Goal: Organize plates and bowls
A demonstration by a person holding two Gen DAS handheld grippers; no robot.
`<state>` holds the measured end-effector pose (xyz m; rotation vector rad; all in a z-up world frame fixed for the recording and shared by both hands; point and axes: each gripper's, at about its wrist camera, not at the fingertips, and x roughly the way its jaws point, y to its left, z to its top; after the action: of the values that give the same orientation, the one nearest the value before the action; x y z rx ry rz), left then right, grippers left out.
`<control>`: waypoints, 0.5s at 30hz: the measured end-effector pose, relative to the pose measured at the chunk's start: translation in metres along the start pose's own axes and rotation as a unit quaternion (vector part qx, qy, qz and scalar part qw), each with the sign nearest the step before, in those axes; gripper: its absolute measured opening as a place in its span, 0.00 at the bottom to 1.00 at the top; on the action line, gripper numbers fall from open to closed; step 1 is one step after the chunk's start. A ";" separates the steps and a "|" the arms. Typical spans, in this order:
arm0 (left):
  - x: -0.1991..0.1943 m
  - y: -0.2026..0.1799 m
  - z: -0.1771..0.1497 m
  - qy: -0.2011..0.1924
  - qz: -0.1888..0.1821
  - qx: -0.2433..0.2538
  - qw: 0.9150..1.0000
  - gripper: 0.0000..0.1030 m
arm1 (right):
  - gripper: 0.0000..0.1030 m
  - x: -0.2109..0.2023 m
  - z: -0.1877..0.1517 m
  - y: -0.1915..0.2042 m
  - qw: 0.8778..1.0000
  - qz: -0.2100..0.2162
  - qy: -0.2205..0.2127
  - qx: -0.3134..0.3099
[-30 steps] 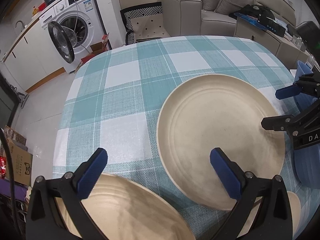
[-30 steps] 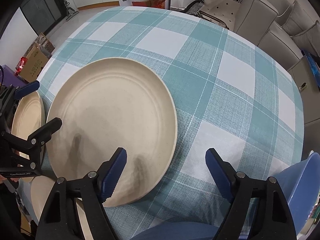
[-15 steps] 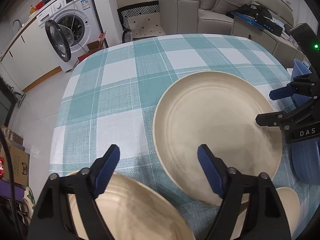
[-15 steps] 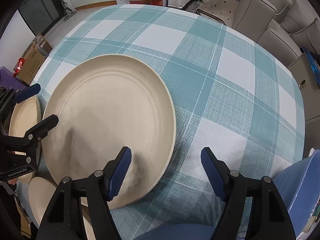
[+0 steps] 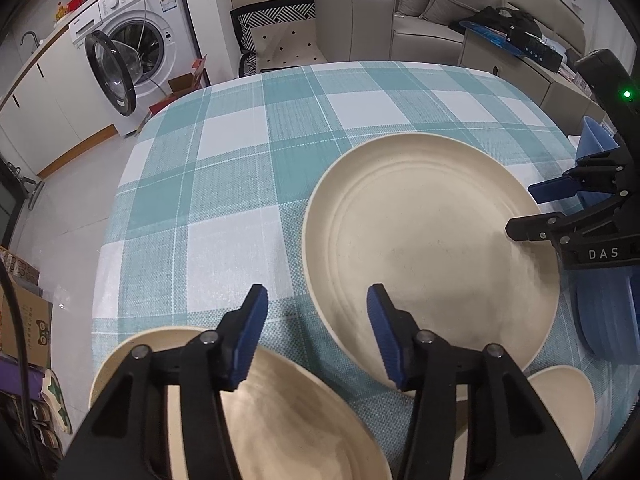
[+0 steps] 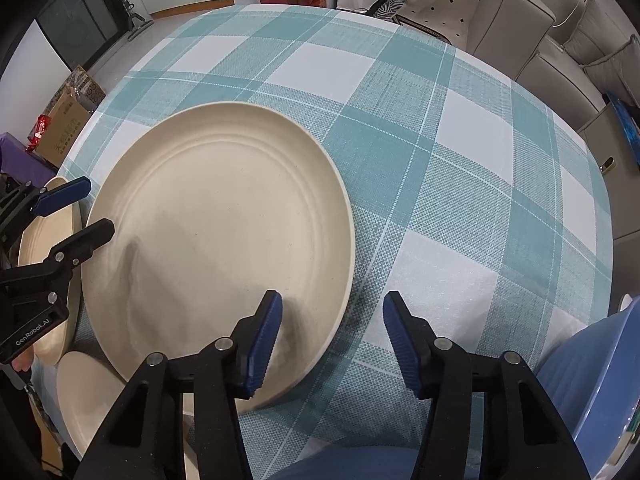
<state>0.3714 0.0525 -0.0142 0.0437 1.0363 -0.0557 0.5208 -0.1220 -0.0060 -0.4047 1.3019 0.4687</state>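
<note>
Both tongs stand wide apart and hold nothing. The left tongs [image 5: 316,328] hover low over the near edge of the worktop [image 5: 240,184], their right finger over the rim of the big cream plate [image 5: 432,248] and their left finger over a second cream dish [image 5: 280,408] lying close below them. The right tongs [image 6: 332,332] face the same big plate from the other side, with the left finger above its near rim and the right finger over bare checked cloth.

The likely trouble, as I judge it, is a poor bite on the plate: it lies flat on the cloth, so a finger may skid over the rim instead of getting under it. If both tongs go for it at once they may knock each other, since each shows at the edge of the other's view. A push rather than a lift could slide the plate into the small cream dish [image 6: 92,400] beside its near edge, or drag the cloth along with it.

Blue bowls [image 6: 592,392] sit at the right, near the right tongs and apart from the big plate.
</note>
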 end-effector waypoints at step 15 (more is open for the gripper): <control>-0.004 -0.003 -0.002 0.001 -0.027 -0.005 1.000 0.21 | 0.24 -0.004 -0.004 0.001 1.000 0.009 0.000 -0.005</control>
<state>0.3680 0.0499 -0.0119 0.0061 1.0395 -0.0997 0.5159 -0.1239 -0.0026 -0.4015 1.3042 0.4905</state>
